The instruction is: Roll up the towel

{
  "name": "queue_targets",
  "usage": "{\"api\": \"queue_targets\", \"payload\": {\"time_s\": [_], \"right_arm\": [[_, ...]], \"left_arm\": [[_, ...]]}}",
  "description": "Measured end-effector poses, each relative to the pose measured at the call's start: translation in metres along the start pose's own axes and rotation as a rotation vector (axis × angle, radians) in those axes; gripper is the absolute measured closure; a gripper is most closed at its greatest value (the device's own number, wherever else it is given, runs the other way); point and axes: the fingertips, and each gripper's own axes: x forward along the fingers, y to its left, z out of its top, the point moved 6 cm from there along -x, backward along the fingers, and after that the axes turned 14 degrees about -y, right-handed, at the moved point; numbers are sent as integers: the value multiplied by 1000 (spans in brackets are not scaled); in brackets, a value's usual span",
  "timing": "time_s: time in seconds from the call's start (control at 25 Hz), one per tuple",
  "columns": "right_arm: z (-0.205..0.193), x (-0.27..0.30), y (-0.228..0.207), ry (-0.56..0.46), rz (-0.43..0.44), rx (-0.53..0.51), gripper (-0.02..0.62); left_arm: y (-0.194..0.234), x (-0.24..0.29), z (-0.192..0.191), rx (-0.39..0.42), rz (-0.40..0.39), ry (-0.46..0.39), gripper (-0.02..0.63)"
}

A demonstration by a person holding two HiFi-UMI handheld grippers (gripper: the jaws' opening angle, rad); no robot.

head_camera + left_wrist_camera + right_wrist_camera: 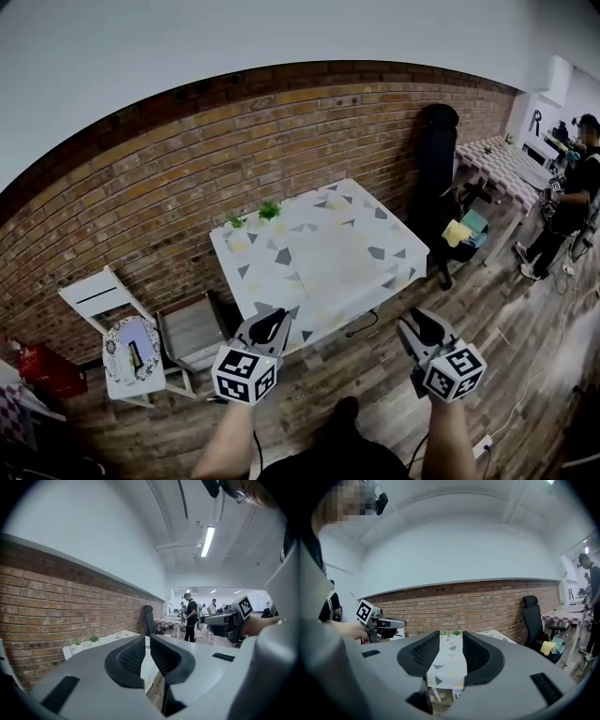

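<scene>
1. The towel [333, 267] appears to be the pale, faintly yellow square lying flat near the middle of the counter [246, 272]. It sits on the triangle-patterned cloth [375, 251] and is too washed out from here to be certain. No edge is lifted or curled, so the rolling is not yet begun.
2. The whole job is left: reach the towel, take one edge, and roll it across itself.
3. The left gripper [147, 639] has its fingers [133, 656] closed to a bare sliver, with nothing between them. In the head view it hangs just off the counter's near-left corner, above the wooden floor [375, 394].
4. The right gripper [451, 634] has its fingers [477, 653] apart and empty, and only the distant counter shows through the gap. It sits off the near edge toward the near-right corner, well apart from the towel.
5. Only the head view looks down on the counter top, so it alone shows the towel and where each gripper stands relative to it.
6. The gripper views look almost level, and the towel cannot be picked out in either.
   - The right gripper view shows the counter end-on, with two small plants [450, 632] at its far edge against the brick wall [487, 602], and the left gripper off to one side.
   - The left gripper view shows the right gripper and people [190, 616] standing in the room beyond.
</scene>
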Motion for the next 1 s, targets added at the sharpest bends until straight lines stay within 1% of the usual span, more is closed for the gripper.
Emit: {"api": "queue_targets", "payload": {"time_s": [0.12, 0.2, 0.24, 0.32, 0.36, 0.48, 0.6, 0.76, 0.88, 1.0], "right_arm": [[-8, 18, -36, 13, -3, 26, 443], [-13, 31, -56, 25, 10, 47, 436], [-16, 38, -65, 34, 24, 57, 423], [-21, 52, -80, 56, 63, 69, 402], [-25, 59, -86, 69, 84, 71, 394], [-39, 80, -99, 107, 141, 78, 391], [-54, 105, -100, 154, 195, 69, 391], [-71, 135, -89, 213, 265, 41, 391], [-81, 160, -84, 252, 289, 22, 388], [-88, 187, -76, 291, 300, 13, 346]], "left_arm": [[4, 43, -2, -1, -12, 14, 577], [6, 67, -4, -10, -14, 24, 568], [7, 78, -5, -19, -14, 31, 556], [9, 96, -7, -32, -8, 47, 512], [11, 102, -8, -27, -1, 55, 499], [21, 116, -19, 19, 30, 89, 488], [35, 130, -41, 63, 40, 163, 484], [46, 140, -65, 61, 29, 215, 464], [59, 147, -83, 55, 4, 251, 417], [81, 151, -95, 36, -6, 260, 357]]}}
